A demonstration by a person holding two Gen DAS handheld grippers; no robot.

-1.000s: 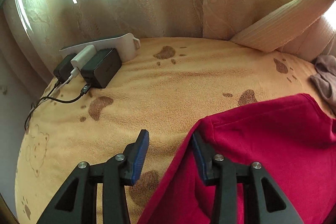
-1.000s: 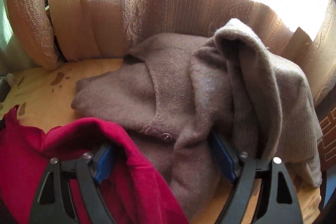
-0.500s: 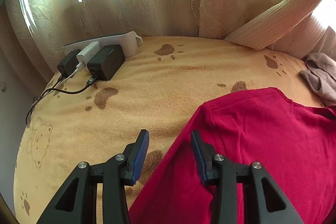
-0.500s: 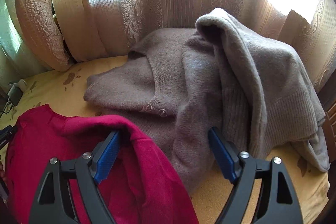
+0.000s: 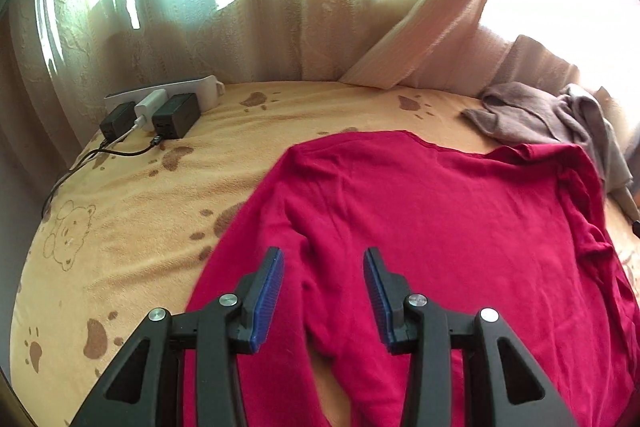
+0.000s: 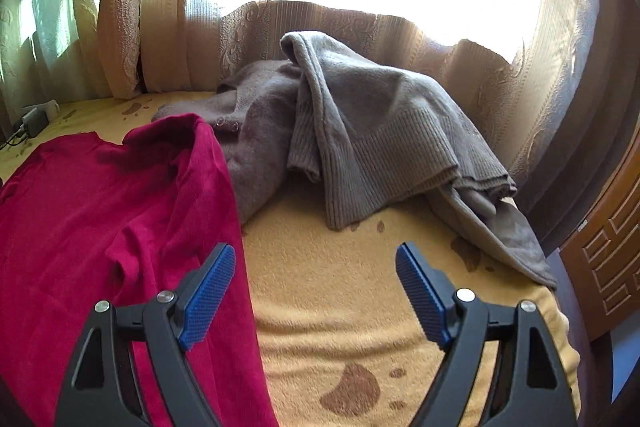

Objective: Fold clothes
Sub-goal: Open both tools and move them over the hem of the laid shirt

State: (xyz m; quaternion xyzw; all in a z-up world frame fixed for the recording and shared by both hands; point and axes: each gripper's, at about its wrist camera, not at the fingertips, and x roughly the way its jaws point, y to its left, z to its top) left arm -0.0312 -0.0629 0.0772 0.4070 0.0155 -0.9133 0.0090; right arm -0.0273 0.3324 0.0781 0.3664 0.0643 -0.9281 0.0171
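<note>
A red long-sleeved top (image 5: pixel 420 211) lies spread on the yellow paw-print blanket (image 5: pixel 132 227), a sleeve folded in along its left side. My left gripper (image 5: pixel 323 259) hovers open above that sleeve fold, pads apart from the cloth. In the right wrist view the red top (image 6: pixel 100 207) fills the left, its right edge bunched up into a ridge. My right gripper (image 6: pixel 315 251) stands wide open over bare blanket (image 6: pixel 340 307), its left finger (image 6: pixel 208 287) beside the red edge, nothing between the pads. A grey knitted cardigan (image 6: pixel 360 131) lies heaped behind.
A white power strip with black and white chargers (image 5: pixel 160 111) and cables sits at the far left of the bed. The grey cardigan (image 5: pixel 540 119) lies at the far right. Curtains (image 5: pixel 280 27) close the back. Carved wooden furniture (image 6: pixel 608 247) stands beyond the bed's right edge.
Both grippers have drawn back from the far side of the bed, and far more of the red top and blanket shows. The jaws kept their width. The red top lies flatter.
</note>
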